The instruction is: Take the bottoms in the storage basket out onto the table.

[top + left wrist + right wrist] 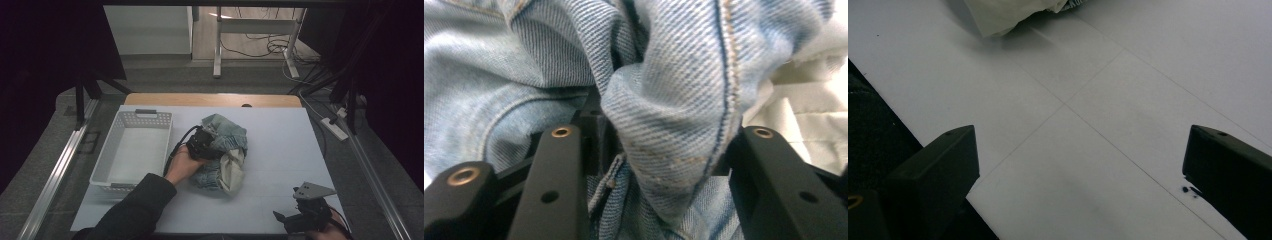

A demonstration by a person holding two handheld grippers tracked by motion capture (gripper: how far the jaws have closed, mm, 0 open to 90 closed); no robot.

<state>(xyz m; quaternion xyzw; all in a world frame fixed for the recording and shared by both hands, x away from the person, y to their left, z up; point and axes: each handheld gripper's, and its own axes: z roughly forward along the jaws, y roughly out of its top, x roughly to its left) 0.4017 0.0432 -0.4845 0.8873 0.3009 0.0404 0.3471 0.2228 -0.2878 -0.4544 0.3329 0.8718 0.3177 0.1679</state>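
A crumpled pair of light blue jeans (226, 134) lies on the middle of the white table (285, 145), with pale inner lining (233, 170) turned out at the near side. A person's hand holds my left gripper (202, 143) pressed into the heap's left side. In the left gripper view a thick seamed fold of denim (674, 100) is squeezed between the two black jaws of the left gripper (659, 132). My right gripper (295, 217) rests at the table's near right corner. Its jaws stand wide apart over bare tabletop in the right gripper view (1083, 135), with the pale lining (1008, 12) farther off.
A white perforated basket (145, 116) stands left of the jeans, with nothing visible inside. The table's right half is bare white surface with faint pencil lines. Beyond the far edge are floor, metal desk legs (218, 45) and cables.
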